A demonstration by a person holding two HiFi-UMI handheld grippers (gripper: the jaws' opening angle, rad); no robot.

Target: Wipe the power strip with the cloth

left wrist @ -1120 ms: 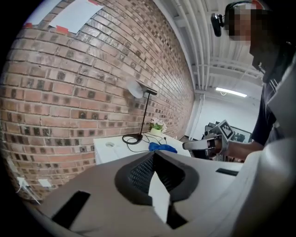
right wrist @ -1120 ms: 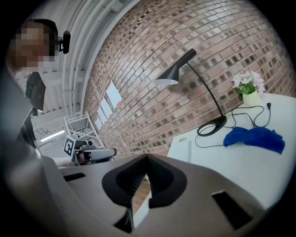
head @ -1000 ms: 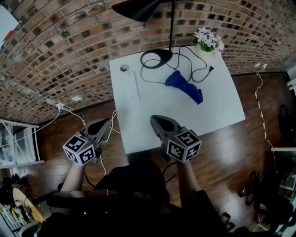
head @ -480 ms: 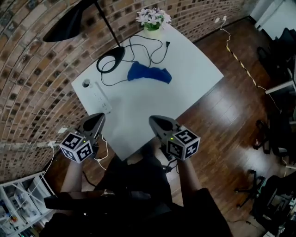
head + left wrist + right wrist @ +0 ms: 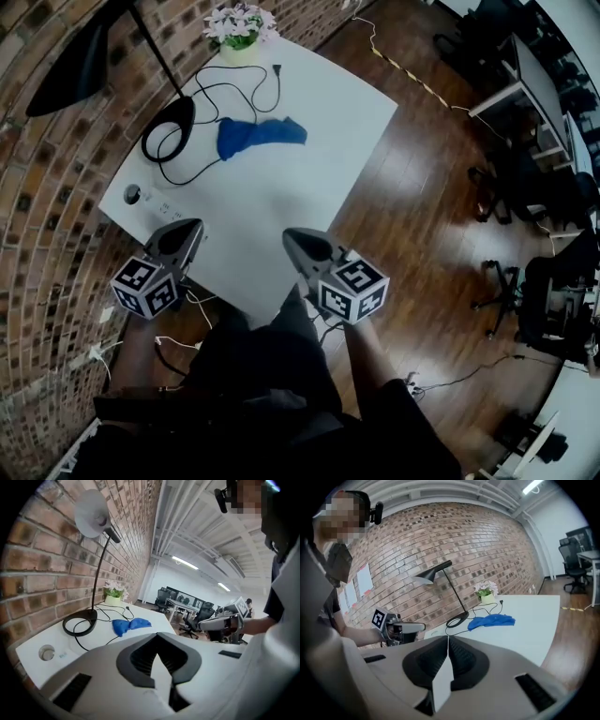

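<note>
A blue cloth lies crumpled on the white table, toward its far side; it also shows in the left gripper view and the right gripper view. The white power strip lies along the table's left edge, a round fitting at its far end; its near part is hidden behind my left gripper. That gripper is shut and empty over the near-left corner. My right gripper is shut and empty above the near edge. Both are well short of the cloth.
A black lamp stands by the brick wall, its ring base beside the cloth and its shade overhanging. A black cable loops across the table's far part. A flower pot sits at the far corner. Office chairs stand at right.
The head view has swung, so the table now slants toward the upper left. The left gripper has come in over the table's near-left corner by the power strip. Both grippers stay shut.
</note>
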